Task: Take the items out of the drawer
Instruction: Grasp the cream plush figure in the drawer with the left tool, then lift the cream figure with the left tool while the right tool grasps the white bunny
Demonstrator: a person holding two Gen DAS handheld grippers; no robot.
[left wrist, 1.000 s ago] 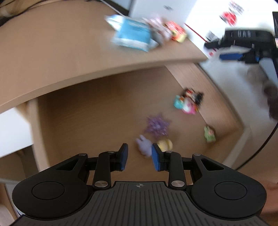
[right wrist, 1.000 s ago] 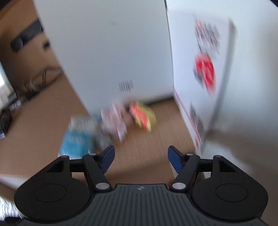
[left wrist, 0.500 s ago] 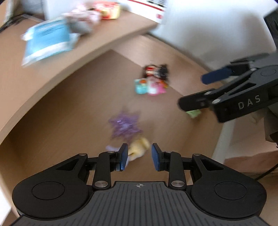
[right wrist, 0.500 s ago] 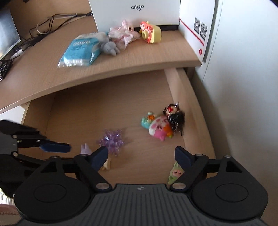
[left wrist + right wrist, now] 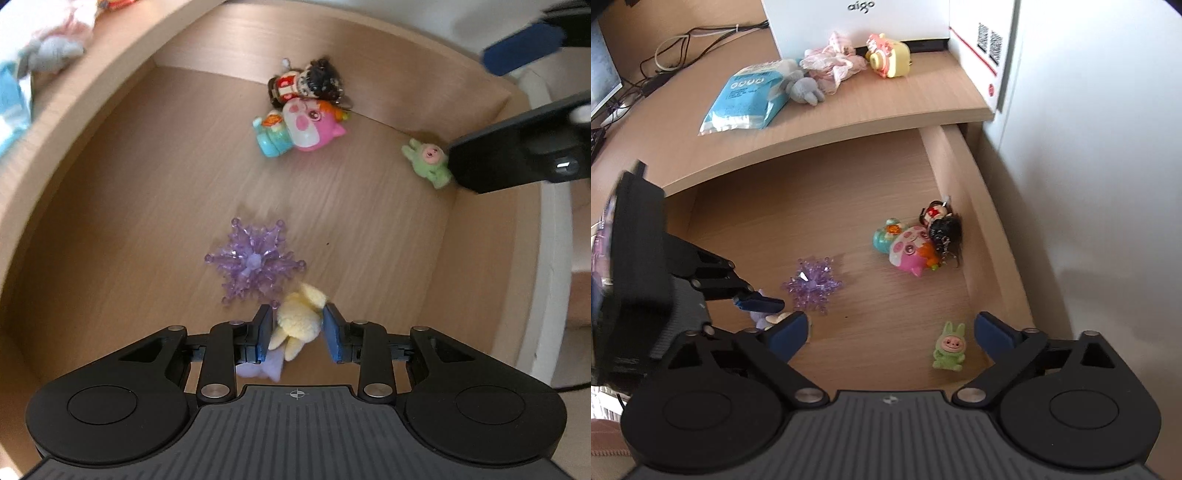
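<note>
A: Yellow plush toy (image 5: 299,325) sits between your left gripper (image 5: 297,334) jaws, half-wide, not yet pinching; its length runs roughly along them, in the drawer (image 5: 92,192).

B: And the right view?

A: Your right gripper (image 5: 890,328) jaws are opening wide, empty; the green bunny (image 5: 949,347) lies between them, below, upright toward you.

The left wrist view looks steeply down into the open drawer (image 5: 110,192) from close above, with its own tongs (image 5: 297,330) at the bottom edge. The right wrist view sits higher and farther back, tilted down less, so it takes in the drawer (image 5: 975,221) and the bench (image 5: 849,110) beyond. Both share the drawer floor: the purple star (image 5: 255,264) (image 5: 812,284) and the green bunny (image 5: 428,160) (image 5: 949,347). Each view catches the other hand's tongs at its side
</note>
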